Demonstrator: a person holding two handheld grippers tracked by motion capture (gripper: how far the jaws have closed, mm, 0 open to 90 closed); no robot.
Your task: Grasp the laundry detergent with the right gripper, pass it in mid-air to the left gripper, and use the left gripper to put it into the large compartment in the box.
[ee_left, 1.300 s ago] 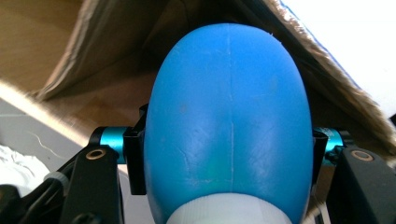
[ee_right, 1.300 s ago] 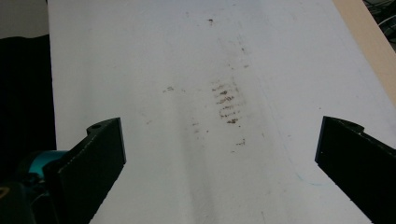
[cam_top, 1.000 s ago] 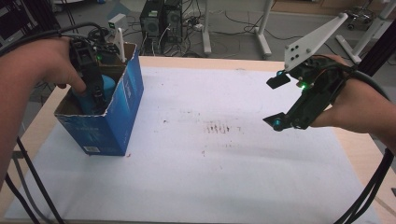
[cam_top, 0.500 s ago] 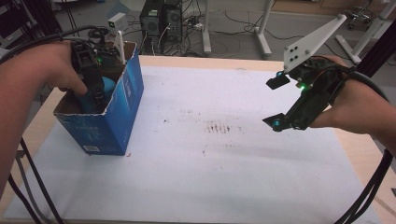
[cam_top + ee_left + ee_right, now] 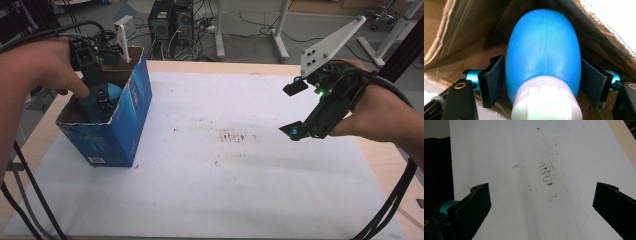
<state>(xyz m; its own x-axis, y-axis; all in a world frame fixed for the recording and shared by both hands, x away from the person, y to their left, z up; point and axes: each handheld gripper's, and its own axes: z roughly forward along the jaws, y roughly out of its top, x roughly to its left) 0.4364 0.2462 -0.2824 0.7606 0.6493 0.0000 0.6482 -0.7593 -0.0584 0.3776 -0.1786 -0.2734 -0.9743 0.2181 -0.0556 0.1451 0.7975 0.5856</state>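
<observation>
From my left claw [image 5: 544, 82] I look straight along a blue bottle [image 5: 544, 50]: its white cap [image 5: 546, 100] is nearest me at six o'clock and its rounded blue end points away toward twelve, so the long axis runs dead ahead between the jaws. The jaws have just been opening; the left pad sits right at the bottle's flank, the right one shows a sliver of gap, and I cannot tell whether either presses on it. Brown cardboard walls close in beyond the bottle. In the high view that claw [image 5: 102, 97] points down into the open blue box [image 5: 122, 130], which stands on the desk [image 5: 200, 200] at about nine o'clock, and the bottle [image 5: 112, 92] lies inside it, its blue body showing past the rim. My right claw [image 5: 295, 110] hangs over the desk at three o'clock, jaws spread wide with nothing between them, well apart from the box. A patch of brown smudges [image 5: 235, 136] marks the white sheet between the two.
</observation>
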